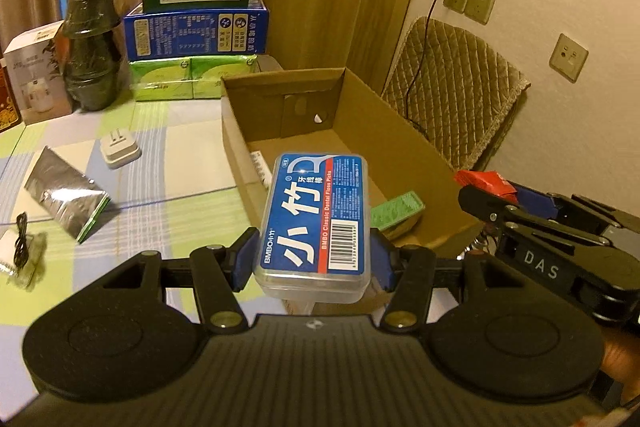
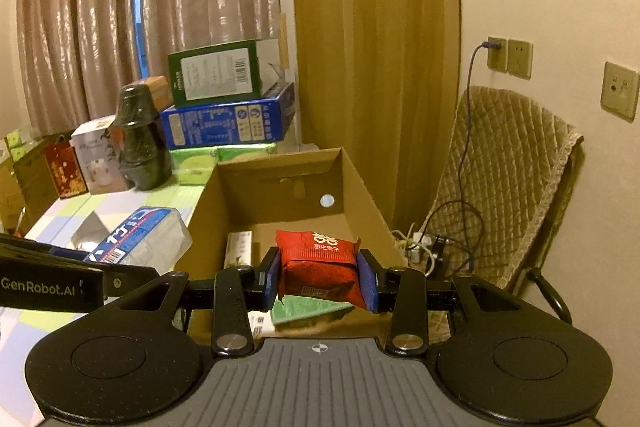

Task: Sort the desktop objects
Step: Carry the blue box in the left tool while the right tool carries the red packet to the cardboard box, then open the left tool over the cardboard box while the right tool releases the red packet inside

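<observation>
The left claw [image 1: 314,259] grips a clear plastic box of dental floss picks [image 1: 314,223] with a blue label, its blue pads pressed on both long sides; in the left wrist view the box sits at centre, over the near left corner of an open cardboard box [image 1: 360,115]. The right claw [image 2: 320,277] clamps a red snack packet [image 2: 318,263], held over the same cardboard box in the middle of the right wrist view. Inside the box lie a green packet [image 1: 396,213] and a pale carton [image 2: 239,247] by the left wall.

The worktop [image 1: 180,147] wears a checked cloth of green, white and lilac. At the left of the left wrist view rest a white plug adapter [image 1: 120,149], a silver foil pouch [image 1: 66,193] and a black cable [image 1: 22,239]. At the upper left stand a dark wrapped stack of cups [image 1: 92,47] and a pile of cartons (green on blue on lime tissue packs) [image 1: 196,27].

Behind hang beige curtains [image 2: 100,7] and a wooden panel [image 2: 372,47]. At the right, a quilted chair [image 2: 500,179] stands under wall sockets [image 2: 508,57], one with a cord plugged in.
</observation>
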